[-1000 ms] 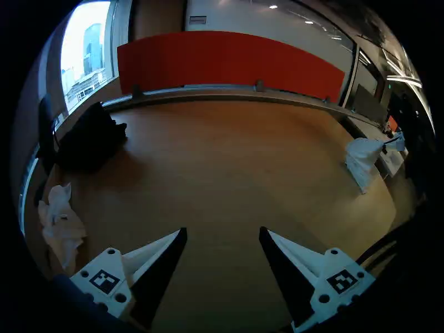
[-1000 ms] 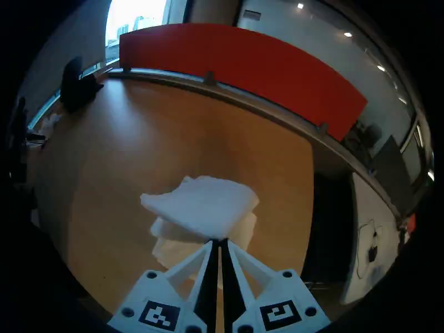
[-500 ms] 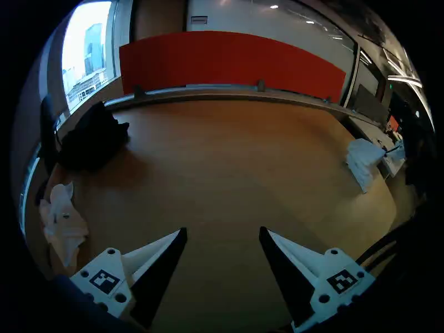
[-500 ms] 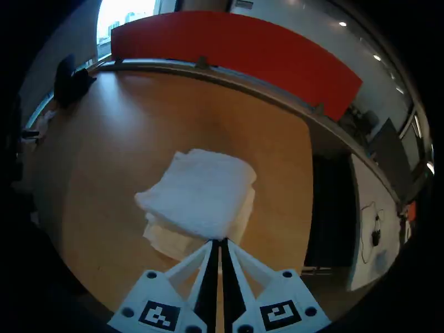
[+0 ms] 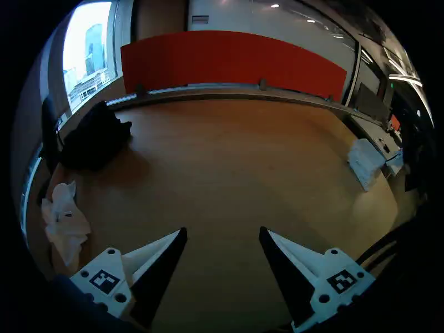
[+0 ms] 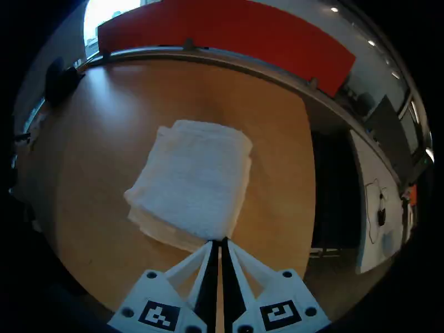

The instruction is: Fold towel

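Right gripper view: one folded towel (image 6: 191,177) pinched by right claw (image 6: 220,242).

Wooden table (image 5: 233,166) spreads out ahead of the left gripper's fingers (image 5: 161,261). Red partition (image 5: 233,58) stands upright at the table's far edge, straight ahead, with a grey rail (image 5: 222,91) along its base. Window (image 5: 89,61) showing buildings is far ahead-left. Black bag (image 5: 94,144) sits on the table ahead-left. Crumpled white cloth (image 5: 64,222) lies just left of the left finger. In the right gripper view, a white desk (image 6: 383,216) is off to the fingers' right, apart from the table, with a small dark item (image 6: 382,204) on it, too small to tell.
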